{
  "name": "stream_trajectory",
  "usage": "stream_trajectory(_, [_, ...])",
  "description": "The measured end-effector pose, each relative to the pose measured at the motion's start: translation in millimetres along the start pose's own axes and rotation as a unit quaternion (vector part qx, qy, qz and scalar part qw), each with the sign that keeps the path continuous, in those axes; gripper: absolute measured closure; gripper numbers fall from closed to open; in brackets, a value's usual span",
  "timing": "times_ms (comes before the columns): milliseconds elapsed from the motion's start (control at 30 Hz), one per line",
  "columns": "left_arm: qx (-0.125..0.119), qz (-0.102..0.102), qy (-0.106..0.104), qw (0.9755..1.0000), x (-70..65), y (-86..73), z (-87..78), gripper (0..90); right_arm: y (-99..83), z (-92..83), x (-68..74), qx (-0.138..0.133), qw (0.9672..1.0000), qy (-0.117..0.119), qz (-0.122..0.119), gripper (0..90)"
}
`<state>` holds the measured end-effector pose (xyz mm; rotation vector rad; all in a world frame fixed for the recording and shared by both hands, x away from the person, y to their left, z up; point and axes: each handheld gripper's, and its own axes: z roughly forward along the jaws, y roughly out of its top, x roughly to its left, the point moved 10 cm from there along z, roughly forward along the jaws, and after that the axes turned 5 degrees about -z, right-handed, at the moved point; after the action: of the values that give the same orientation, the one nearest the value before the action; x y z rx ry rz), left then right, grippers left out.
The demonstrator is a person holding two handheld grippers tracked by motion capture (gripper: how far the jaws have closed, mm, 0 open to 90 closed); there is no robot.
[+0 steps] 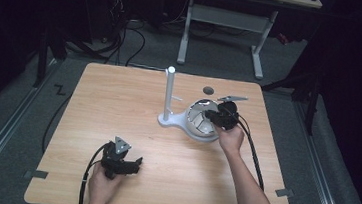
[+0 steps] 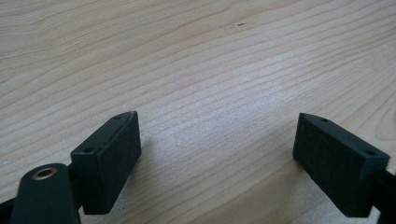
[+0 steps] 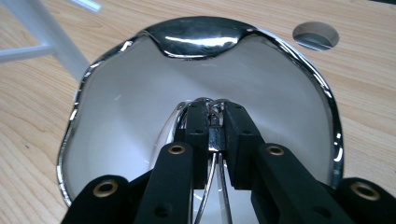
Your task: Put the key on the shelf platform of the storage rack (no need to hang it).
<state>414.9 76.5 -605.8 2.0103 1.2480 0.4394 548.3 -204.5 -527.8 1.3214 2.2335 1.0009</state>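
A shiny bowl [image 1: 201, 136] with a wavy chrome rim [image 3: 322, 88] and a white inside stands at the foot of a white stand. My right gripper [image 1: 211, 116] reaches over the bowl from the right. In the right gripper view my right gripper [image 3: 215, 109] is shut on a thin silver wire piece [image 3: 214, 139], whose two strands hang down toward the camera. My left gripper [image 1: 135, 164] rests low over the near left of the wooden table [image 1: 119, 101]. In the left gripper view my left gripper [image 2: 217, 158] stands open, with bare wood between its pads [image 2: 112, 158].
The white stand's upright post [image 1: 169, 91] rises just left of the bowl; the post [image 3: 51, 37] has short side pegs. A round cable hole [image 1: 208, 90] lies in the tabletop behind the bowl. Cables and a desk frame sit on the floor beyond the table.
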Motion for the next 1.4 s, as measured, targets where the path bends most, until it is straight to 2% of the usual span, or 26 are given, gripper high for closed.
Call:
stream_trajectory(167, [0.0, -0.001, 0.0, 1.0, -0.1, 0.1, 0.1, 15.6, 0.3, -2.2, -3.1, -0.003, 1.0, 0.003, 0.005, 74.9])
stream_trajectory(333, [0.0, 0.0, 0.0, 1.0, 0.0, 0.0, 0.0, 15.6, -1.2, -4.6, -2.8, 0.001, 1.0, 0.004, 0.001, 70.1])
stream_trajectory(533, [0.0, -0.001, 0.0, 1.0, -0.1, 0.1, 0.0, 15.6, -1.9, -8.8, -0.8, -0.006, 1.0, 0.005, -0.002, 55.1])
stream_trajectory(600, [0.0, -0.001, 0.0, 1.0, -0.1, 0.1, 0.1, 15.6, -0.8, -12.4, -2.6, -0.01, 0.9999, -0.002, -0.008, 53.6])
stream_trajectory(800, [0.0, 0.0, 0.0, 1.0, 0.0, 0.0, 0.0, 15.6, 3.5, -27.4, -1.2, -0.022, 0.9995, -0.002, -0.021, 51.4])
stream_trajectory(933, [0.0, 0.0, 0.0, 1.0, 0.0, 0.1, 0.0, 15.6, 1.1, -32.2, -6.8, -0.033, 0.9993, -0.011, -0.013, 51.5])
stream_trajectory(1000, [-0.001, -0.001, 0.0, 1.0, -0.1, 0.1, 0.1, 15.6, -5.7, -36.3, -14.3, -0.033, 0.9994, -0.013, 0.002, 50.4])
stream_trajectory(1133, [0.0, 0.0, 0.0, 1.0, 0.0, 0.1, 0.1, 15.6, -5.6, -41.7, -14.9, -0.038, 0.9992, -0.013, -0.004, 50.2])
stream_trajectory(1333, [0.0, 0.0, 0.0, 1.0, 0.1, 0.1, 0.1, 15.6, -1.4, -52.3, -16.2, -0.052, 0.9986, -0.008, 0.001, 48.6])
stream_trajectory(1400, [0.0, -0.001, 0.0, 1.0, 0.0, 0.2, 0.1, 15.6, -2.8, -55.8, -19.3, -0.054, 0.9984, -0.01, 0.009, 47.9])
